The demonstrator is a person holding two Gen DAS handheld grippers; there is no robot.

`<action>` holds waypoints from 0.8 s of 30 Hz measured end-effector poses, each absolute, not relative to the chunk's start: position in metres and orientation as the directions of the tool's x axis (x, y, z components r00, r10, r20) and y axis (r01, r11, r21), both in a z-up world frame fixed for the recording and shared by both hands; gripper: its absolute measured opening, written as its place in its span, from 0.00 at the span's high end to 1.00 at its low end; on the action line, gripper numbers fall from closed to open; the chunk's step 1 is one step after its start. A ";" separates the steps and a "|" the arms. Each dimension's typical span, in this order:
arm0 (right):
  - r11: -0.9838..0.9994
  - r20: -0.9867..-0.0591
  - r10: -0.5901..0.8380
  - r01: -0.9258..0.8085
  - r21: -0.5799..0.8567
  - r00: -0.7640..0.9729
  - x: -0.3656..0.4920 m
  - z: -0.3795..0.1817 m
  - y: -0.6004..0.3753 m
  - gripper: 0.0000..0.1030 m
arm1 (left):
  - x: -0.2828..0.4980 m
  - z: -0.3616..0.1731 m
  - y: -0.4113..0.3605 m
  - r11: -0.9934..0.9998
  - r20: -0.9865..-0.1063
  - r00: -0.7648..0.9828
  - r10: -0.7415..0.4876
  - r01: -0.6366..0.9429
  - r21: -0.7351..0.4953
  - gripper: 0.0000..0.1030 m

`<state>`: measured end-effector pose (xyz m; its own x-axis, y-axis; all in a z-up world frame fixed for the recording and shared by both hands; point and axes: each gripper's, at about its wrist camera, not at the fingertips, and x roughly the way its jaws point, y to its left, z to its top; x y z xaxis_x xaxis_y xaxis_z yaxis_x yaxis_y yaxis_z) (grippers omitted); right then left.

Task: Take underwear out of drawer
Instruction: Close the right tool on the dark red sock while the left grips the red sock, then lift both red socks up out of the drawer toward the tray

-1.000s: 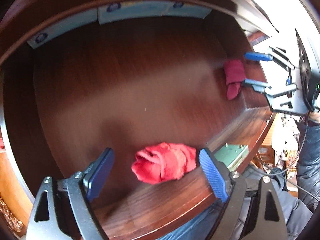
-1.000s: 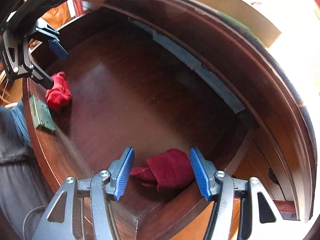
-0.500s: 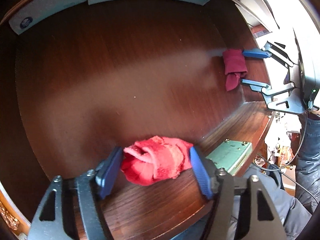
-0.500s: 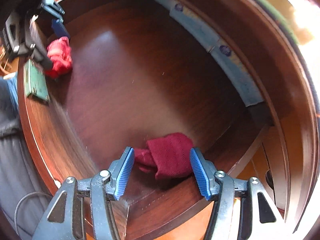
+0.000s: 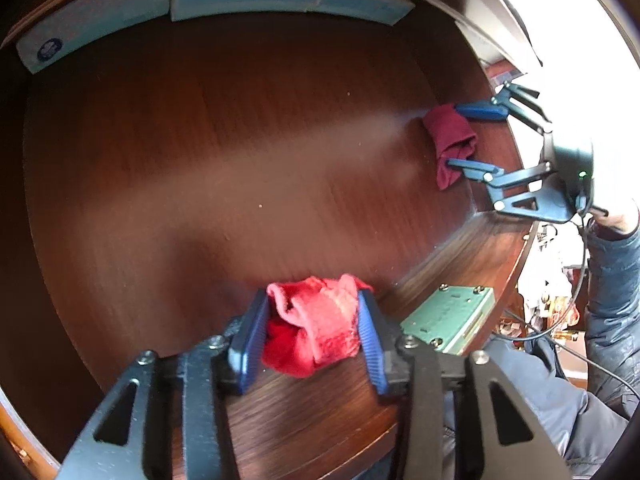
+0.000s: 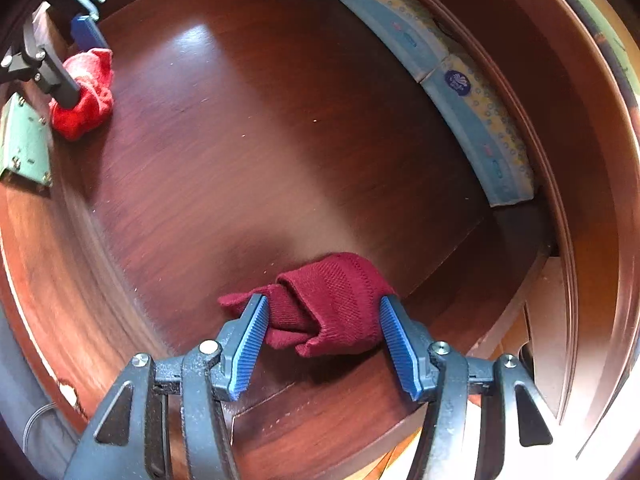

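Left gripper (image 5: 311, 334) jaws closing on bright red underwear (image 5: 316, 330); right gripper (image 6: 322, 334) jaws half-open around maroon underwear (image 6: 340, 300); box logos unreadable.

Drawer floor (image 6: 280, 128): glossy polished wood grain is seen. Maroon underwear (image 6: 336, 304): ribbed knit cloth. Red underwear (image 5: 316, 328): fuzzy cloth.

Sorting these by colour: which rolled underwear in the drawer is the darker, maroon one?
The one between the right gripper's pads, the maroon roll. The roll in the closing left gripper is bright red.
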<state>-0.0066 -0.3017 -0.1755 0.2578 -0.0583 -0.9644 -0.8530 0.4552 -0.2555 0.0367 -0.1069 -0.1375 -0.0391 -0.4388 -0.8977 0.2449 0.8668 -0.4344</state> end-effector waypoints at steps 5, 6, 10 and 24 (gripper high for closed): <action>0.474 -0.955 -0.042 -0.836 -0.276 0.292 -0.009 -0.175 -0.301 0.65 | 0.035 -0.132 -0.096 0.863 -0.887 0.014 -0.462 0.234 -0.447 0.70; 0.493 -0.955 -0.018 -0.829 -0.266 0.296 -0.009 -0.172 -0.301 0.68 | 0.035 -0.131 -0.094 0.864 -0.885 0.027 -0.466 0.231 -0.448 0.72; 0.538 -0.950 0.044 -0.808 -0.239 0.310 -0.010 -0.167 -0.300 0.74 | 0.034 -0.125 -0.088 0.876 -0.887 0.085 -0.454 0.225 -0.427 0.73; 0.631 -0.907 0.224 -0.762 -0.144 0.357 -0.037 -0.141 -0.294 0.87 | 0.026 -0.107 -0.070 0.905 -0.862 0.283 -0.421 0.193 -0.379 0.77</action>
<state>-0.0371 -0.2940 -0.1413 0.3572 0.2245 -0.9066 -0.7621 0.6312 -0.1440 0.0262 -0.0698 -0.1074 0.2829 -0.4212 -0.8617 0.1932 0.9050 -0.3789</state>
